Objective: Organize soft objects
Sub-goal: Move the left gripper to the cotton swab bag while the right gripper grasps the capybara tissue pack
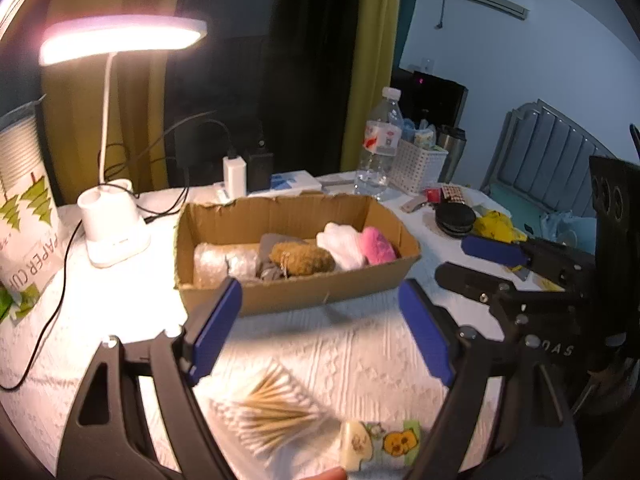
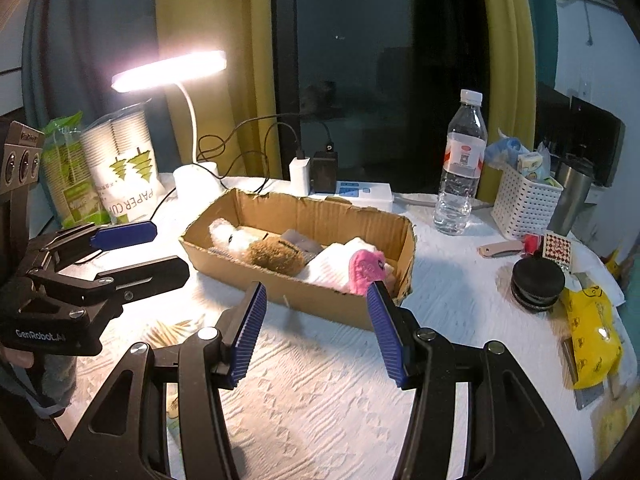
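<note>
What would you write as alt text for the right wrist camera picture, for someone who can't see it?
An open right gripper hovers empty over a white tablecloth, facing a cardboard box holding a pink plush, a brown plush and white soft items. The open left gripper sits to the left, a lit desk lamp behind.

Both grippers pointed down and forward, jaws parted and empty. The left gripper [image 1: 320, 328] hung wide, the right gripper [image 2: 316, 332] narrower, seen at three o'clock from the left wrist.
</note>
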### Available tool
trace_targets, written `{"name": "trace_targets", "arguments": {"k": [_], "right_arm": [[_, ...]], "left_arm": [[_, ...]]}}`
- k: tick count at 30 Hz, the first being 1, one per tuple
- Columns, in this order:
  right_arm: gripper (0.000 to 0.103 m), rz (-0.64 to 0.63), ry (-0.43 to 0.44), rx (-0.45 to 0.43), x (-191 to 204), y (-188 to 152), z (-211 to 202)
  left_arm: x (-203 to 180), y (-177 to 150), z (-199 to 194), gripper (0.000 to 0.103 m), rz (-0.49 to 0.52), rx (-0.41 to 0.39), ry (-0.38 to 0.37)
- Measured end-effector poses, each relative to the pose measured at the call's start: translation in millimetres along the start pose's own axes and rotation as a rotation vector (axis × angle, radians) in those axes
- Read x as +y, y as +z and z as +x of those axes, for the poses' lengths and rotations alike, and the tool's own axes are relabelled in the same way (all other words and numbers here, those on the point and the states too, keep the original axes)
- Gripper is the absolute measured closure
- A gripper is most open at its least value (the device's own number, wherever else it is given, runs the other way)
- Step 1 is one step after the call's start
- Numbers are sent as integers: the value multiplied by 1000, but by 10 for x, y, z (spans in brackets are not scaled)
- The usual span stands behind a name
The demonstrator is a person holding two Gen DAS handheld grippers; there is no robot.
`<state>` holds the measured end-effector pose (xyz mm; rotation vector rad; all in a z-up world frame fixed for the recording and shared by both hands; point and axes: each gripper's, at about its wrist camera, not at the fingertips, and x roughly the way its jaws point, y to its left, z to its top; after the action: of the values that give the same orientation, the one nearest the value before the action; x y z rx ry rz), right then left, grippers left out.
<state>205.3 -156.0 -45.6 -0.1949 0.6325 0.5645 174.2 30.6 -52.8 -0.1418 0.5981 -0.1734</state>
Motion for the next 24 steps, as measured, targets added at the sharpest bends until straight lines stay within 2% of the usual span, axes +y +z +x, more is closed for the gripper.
{"name": "trace_targets", "arguments": {"k": [17, 24], "right_arm": [[47, -23, 25, 36, 312, -322, -74], [42, -35, 55, 84, 456, -511, 5]], "left_arm": [[115, -472, -285, 21, -44, 9, 14], [192, -707, -307, 21, -85, 24, 15]]}}
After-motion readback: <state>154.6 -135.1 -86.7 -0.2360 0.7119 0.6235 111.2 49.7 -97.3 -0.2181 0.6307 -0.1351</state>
